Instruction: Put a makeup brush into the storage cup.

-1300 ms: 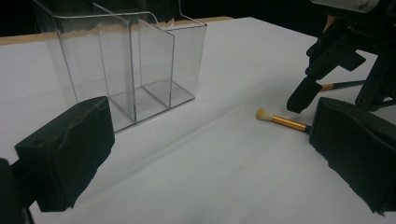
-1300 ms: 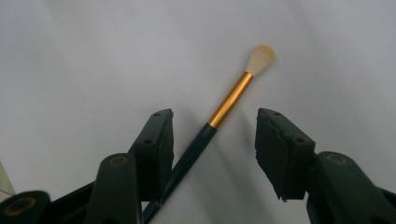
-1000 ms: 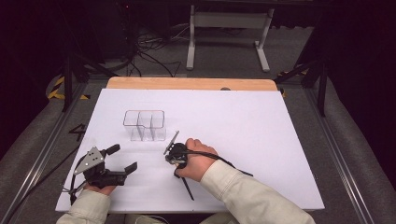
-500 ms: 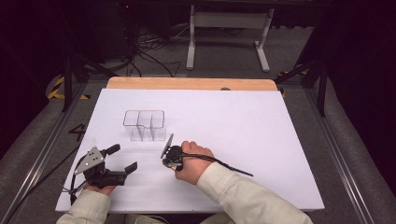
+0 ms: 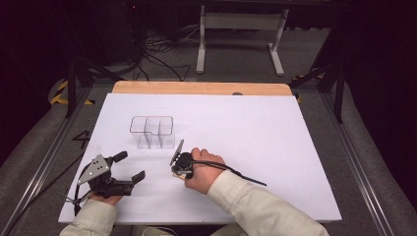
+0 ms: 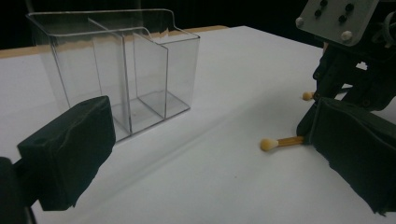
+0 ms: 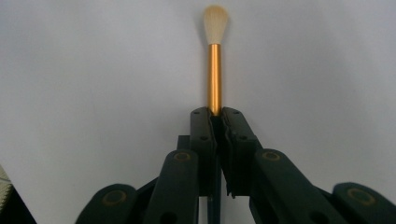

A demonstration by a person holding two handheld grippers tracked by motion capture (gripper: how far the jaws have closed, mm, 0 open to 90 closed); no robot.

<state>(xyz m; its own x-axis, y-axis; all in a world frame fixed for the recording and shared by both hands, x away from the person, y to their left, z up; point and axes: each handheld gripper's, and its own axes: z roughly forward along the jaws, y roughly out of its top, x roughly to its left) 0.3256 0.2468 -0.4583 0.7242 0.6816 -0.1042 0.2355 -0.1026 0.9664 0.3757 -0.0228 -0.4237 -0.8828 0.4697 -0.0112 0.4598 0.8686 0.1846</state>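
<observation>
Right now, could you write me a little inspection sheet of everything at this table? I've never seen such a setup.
Surface: white sheet covering a wooden table.
Job's things: clear three-compartment organizer, upright, nothing seen in it; makeup brush with gold ferrule and pale bristles.
Clutter: nothing seen.
Grippers: left gripper open, resting near the table's front left; right gripper shut on the makeup brush, beside the organizer.
Cables: black cable trailing from the right gripper; more cables on the floor behind.
Surroundings: dark room, grey floor, white metal stand beyond the table.
</observation>
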